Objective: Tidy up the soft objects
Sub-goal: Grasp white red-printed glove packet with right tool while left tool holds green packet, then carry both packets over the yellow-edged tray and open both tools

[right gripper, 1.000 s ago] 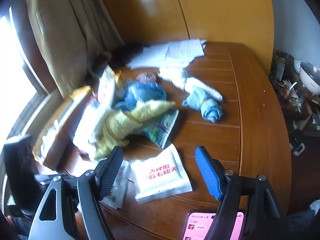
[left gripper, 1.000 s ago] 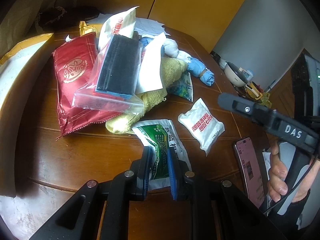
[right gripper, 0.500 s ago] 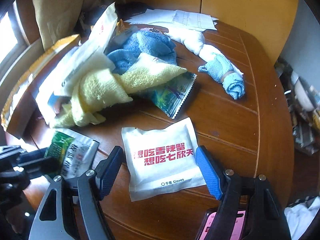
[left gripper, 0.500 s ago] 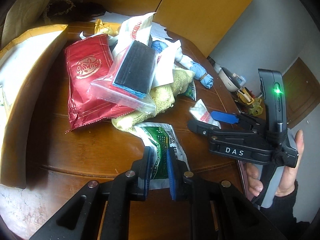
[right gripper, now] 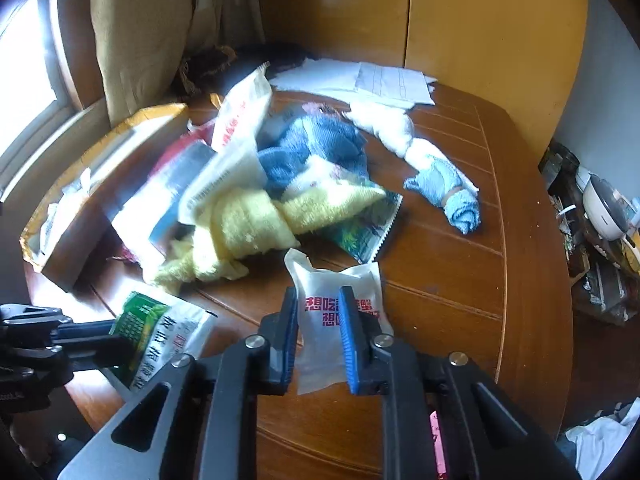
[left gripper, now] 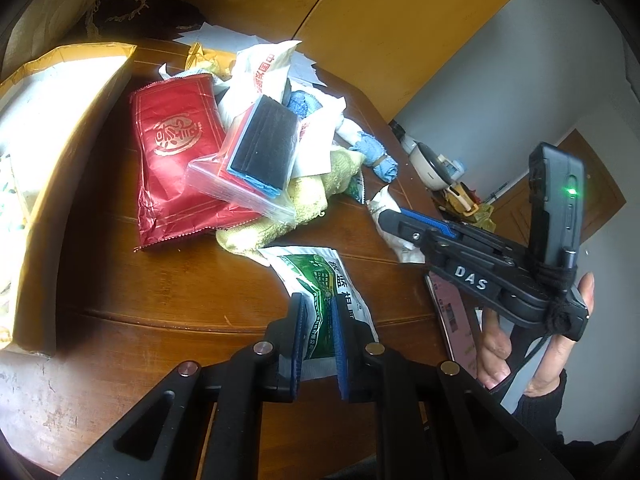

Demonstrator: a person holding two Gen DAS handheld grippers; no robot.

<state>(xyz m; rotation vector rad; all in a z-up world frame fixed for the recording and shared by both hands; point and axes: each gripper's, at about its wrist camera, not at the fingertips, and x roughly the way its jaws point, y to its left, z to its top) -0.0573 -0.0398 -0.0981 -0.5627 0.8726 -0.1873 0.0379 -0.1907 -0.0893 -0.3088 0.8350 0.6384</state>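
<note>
My left gripper (left gripper: 318, 314) is shut on a green and white packet (left gripper: 320, 276), which also shows in the right wrist view (right gripper: 160, 328). My right gripper (right gripper: 320, 312) has its jaws closing on a white pouch with red characters (right gripper: 336, 280); the pads squeeze its crumpled middle. That gripper, in a person's hand, shows at the right (left gripper: 394, 222) of the left wrist view. On the round wooden table (right gripper: 460, 280) lies a heap: a yellow towel (right gripper: 256, 224), a blue towel (right gripper: 316, 148), a red packet (left gripper: 176, 160) and a zip bag with dark sponges (left gripper: 256, 164).
A rolled white and blue cloth (right gripper: 444, 184) lies at the table's right. An open cardboard box (left gripper: 52, 128) stands on the left. Papers (right gripper: 360, 82) lie at the back. A pink-screened phone (left gripper: 450, 312) rests by the front edge. Clutter and a rice cooker (right gripper: 604, 208) stand beyond the table.
My right gripper's jaws have closed from wide apart onto the white pouch, which is now crumpled and lifted at one end. My left gripper has carried the green packet slightly away from the heap.
</note>
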